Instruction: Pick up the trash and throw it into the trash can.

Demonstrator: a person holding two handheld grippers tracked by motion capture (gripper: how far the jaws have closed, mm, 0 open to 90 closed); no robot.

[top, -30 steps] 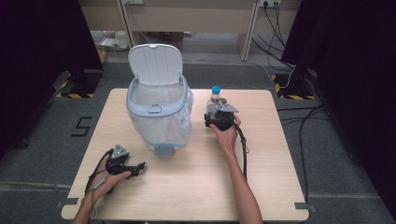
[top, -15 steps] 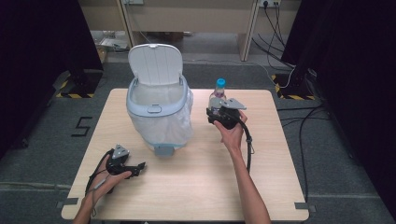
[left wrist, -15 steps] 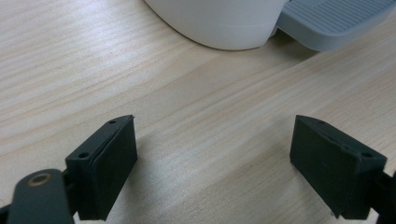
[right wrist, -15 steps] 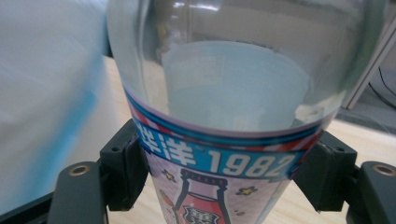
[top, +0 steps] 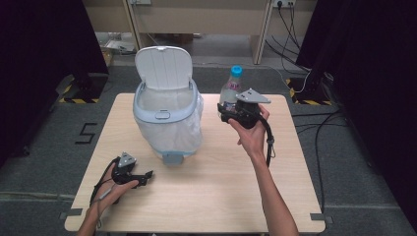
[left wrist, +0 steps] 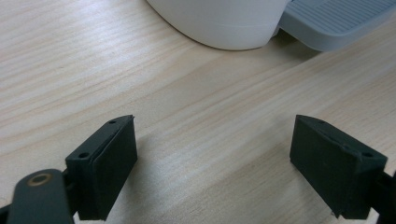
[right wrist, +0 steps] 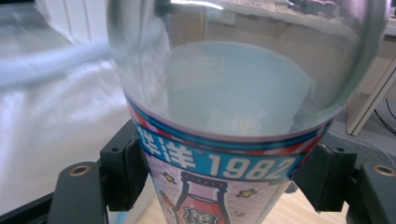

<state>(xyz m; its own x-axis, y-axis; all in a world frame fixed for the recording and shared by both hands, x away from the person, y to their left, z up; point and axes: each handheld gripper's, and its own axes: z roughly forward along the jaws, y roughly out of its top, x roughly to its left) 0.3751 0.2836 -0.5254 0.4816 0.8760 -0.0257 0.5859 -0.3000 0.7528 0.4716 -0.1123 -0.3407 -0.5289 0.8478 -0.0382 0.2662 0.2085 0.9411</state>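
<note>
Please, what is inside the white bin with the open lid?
The bin holds a pale bag liner folded over its rim. The part of the inside that is in view looks empty, but the bottom is hidden by the front wall.

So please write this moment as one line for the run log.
right tongs: shut on bottle, lifted beside bin | bin lid: open | left tongs: open, low over table

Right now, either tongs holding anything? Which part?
Right tongs grip the bottle across its labelled body, one jaw on each side. Left tongs are open over bare table, holding nothing.
</note>
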